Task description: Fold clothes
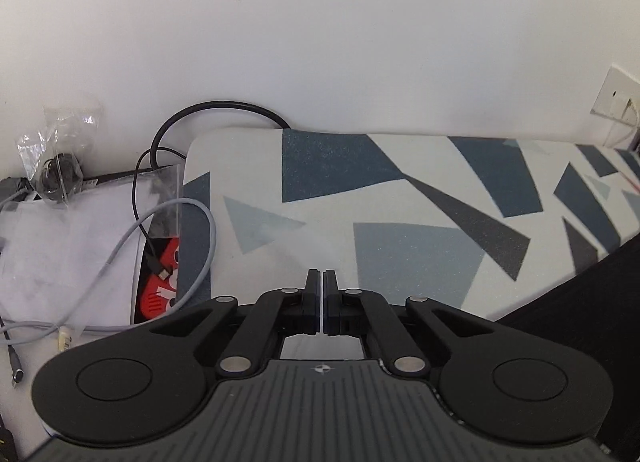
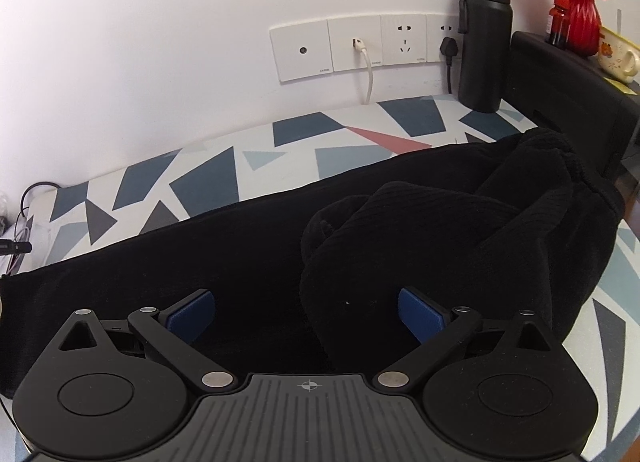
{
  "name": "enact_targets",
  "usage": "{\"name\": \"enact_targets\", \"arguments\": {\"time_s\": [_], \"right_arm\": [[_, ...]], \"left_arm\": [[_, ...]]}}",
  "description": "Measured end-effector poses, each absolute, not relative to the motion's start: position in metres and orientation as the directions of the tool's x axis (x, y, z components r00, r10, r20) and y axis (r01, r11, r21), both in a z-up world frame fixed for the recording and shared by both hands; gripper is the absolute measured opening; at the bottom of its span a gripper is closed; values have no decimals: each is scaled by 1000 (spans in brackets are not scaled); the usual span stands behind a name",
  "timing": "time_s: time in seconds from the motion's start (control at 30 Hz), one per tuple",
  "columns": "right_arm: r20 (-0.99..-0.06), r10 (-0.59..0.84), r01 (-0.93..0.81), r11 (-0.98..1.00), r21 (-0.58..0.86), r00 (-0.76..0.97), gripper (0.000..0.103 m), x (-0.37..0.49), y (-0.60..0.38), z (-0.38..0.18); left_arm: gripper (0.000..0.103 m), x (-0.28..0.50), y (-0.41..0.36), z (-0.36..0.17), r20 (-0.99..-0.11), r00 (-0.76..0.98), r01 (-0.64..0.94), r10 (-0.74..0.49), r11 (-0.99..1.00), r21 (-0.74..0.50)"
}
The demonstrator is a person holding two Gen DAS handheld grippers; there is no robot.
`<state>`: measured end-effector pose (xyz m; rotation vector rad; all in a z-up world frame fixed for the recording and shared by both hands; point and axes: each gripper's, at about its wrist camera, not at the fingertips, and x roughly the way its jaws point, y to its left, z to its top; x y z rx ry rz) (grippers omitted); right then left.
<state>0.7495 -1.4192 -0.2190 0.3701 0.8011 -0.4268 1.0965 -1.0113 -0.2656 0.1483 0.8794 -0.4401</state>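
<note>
A black ribbed garment (image 2: 420, 230) lies across a table with a white, blue and grey geometric cover (image 2: 192, 178). Its left part lies flat and its right part is bunched into a heap. My right gripper (image 2: 308, 304) hovers over the garment's near edge, open, its blue pads (image 2: 420, 312) wide apart and nothing pressed between them. In the left wrist view only a corner of the black garment (image 1: 580, 286) shows at the right. My left gripper (image 1: 322, 276) is shut over the bare patterned cover (image 1: 400, 198), its fingers together with nothing visible between them.
Left of the table end lie grey and black cables (image 1: 168, 230), clear plastic bags (image 1: 60, 150) and a red object (image 1: 160, 286). Along the wall are sockets (image 2: 352, 46) with plugs, a black bottle (image 2: 484, 42), a black box (image 2: 568, 90), a red vase (image 2: 584, 18) and a mug (image 2: 618, 56).
</note>
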Motion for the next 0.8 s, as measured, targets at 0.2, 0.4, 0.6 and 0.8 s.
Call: {"name": "enact_targets", "arguments": {"time_s": [0.2, 0.4, 0.6, 0.8], "right_arm": [[-755, -208, 477, 865, 155, 622, 98, 753, -1408, -216], [-758, -214, 477, 867, 143, 616, 98, 744, -1400, -221], [-756, -225, 487, 862, 138, 614, 98, 736, -1397, -223], [-752, -223, 504, 848, 164, 620, 98, 734, -1399, -222]], "left_arm": [[72, 1098, -1015, -276, -819, 491, 423, -297, 903, -74], [72, 1087, -1022, -292, -830, 479, 452, -284, 891, -43], [14, 1090, -1021, -288, -812, 496, 457, -308, 888, -58], [3, 1090, -1001, -254, -722, 622, 378, -302, 924, -61]]}}
